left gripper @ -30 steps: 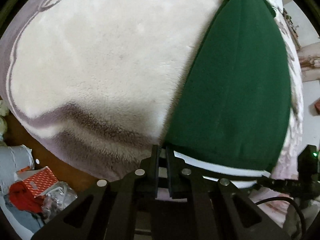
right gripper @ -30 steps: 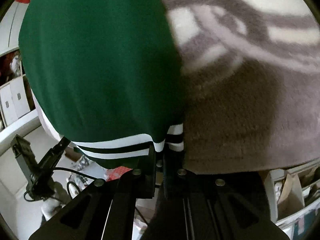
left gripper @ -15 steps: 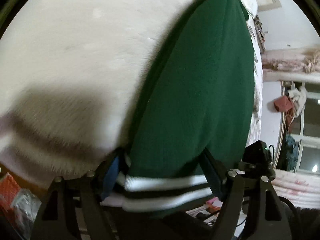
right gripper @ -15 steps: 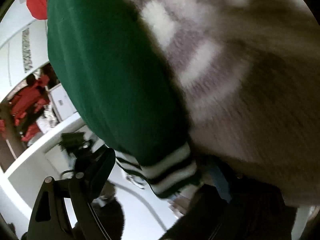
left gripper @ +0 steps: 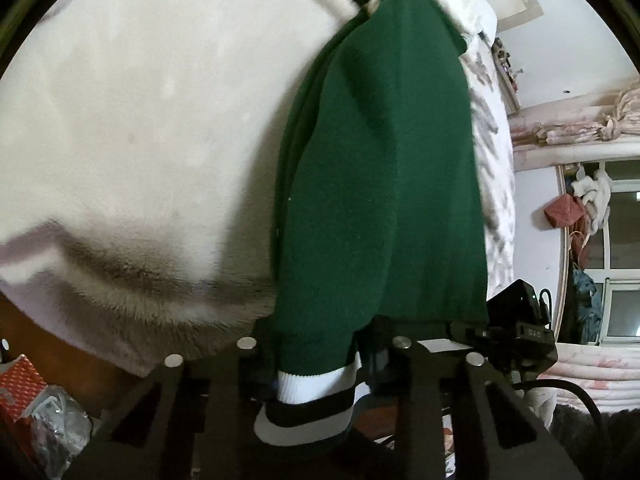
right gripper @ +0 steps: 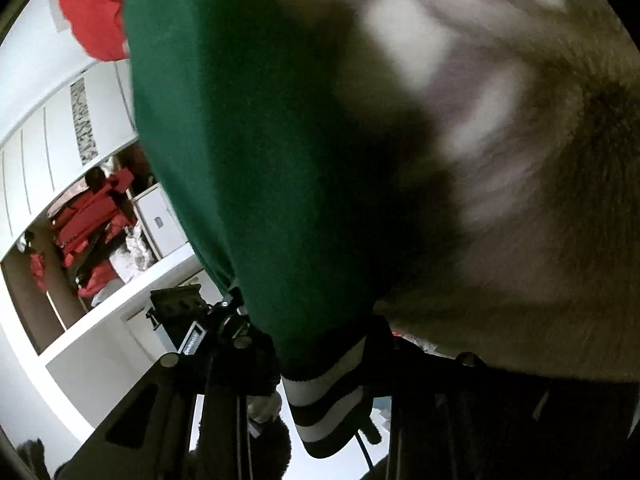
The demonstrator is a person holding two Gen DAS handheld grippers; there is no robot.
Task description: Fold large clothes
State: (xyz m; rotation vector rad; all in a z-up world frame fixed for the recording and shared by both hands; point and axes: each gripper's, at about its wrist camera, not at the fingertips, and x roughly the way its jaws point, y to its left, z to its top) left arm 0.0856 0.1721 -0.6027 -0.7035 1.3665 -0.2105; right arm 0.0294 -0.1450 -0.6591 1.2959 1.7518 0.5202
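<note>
We see a dark green sweater (left gripper: pixel 384 184) draped over a cream and grey plush blanket (left gripper: pixel 152 120), its black-and-white striped hem (left gripper: pixel 308 408) hanging down toward the camera. Our left gripper (left gripper: pixel 316 360) has its fingers spread, and the hem passes between them; whether they press the cloth we cannot tell. Lower left, a red patterned box (left gripper: pixel 20 384) sits beside crumpled clear plastic (left gripper: pixel 56 420); its print is too small to read. At right, a window (left gripper: pixel 616 264) and a black device (left gripper: pixel 516 320) with unreadable marking. In the right wrist view the same sweater (right gripper: pixel 260 140) covers the blurred blanket (right gripper: pixel 520 180), striped hem (right gripper: pixel 328 408) hanging between the parted fingers of our right gripper (right gripper: pixel 320 364); grip not discernible. Red garments (right gripper: pixel 88 216) fill a white shelf (right gripper: pixel 120 300) at left. No legible writing anywhere.
</note>
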